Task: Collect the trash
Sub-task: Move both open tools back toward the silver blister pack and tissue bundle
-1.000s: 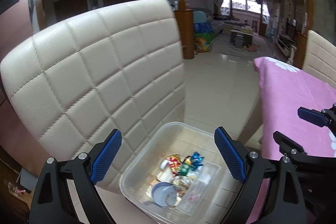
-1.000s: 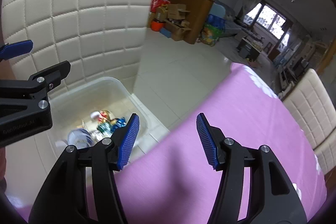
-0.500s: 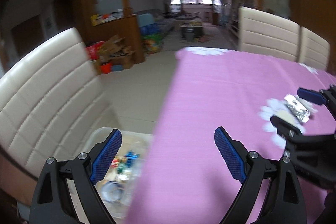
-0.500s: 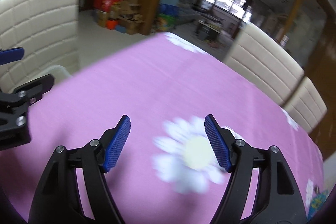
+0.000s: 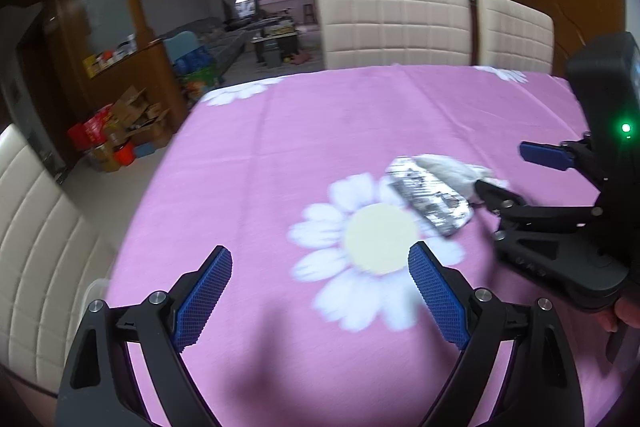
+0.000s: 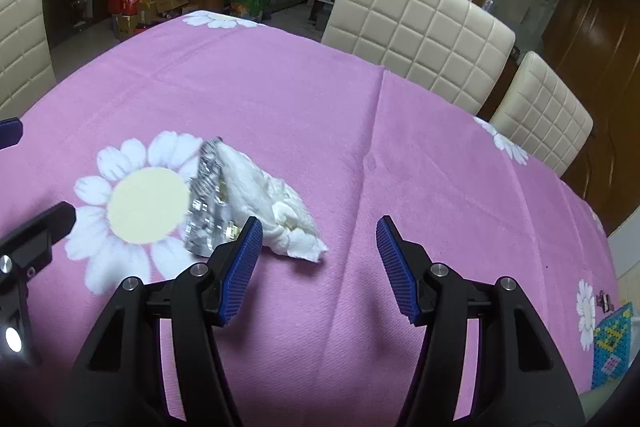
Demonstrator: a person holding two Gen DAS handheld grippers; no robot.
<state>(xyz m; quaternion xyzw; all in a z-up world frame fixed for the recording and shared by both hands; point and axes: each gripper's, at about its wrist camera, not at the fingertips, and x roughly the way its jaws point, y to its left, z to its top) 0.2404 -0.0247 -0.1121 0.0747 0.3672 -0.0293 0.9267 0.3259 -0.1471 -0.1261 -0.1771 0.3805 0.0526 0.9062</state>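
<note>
Trash bin has dropped from view; both grippers now face the counter (image 6: 400,115). Foil wrapper (image 6: 208,203) and crumpled tissue (image 6: 276,203) lie touching at ten o'clock of the right gripper (image 6: 318,259), whose empty jaws just narrowed slightly. Left gripper (image 5: 320,291) gapes wide, empty. Next pickup looks imminent.

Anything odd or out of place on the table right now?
Yes: a crumpled silver foil wrapper and a wadded white tissue lie touching on the pink tablecloth, beside the big daisy print. Loose litter; nothing looks spilled or damaged.
</note>
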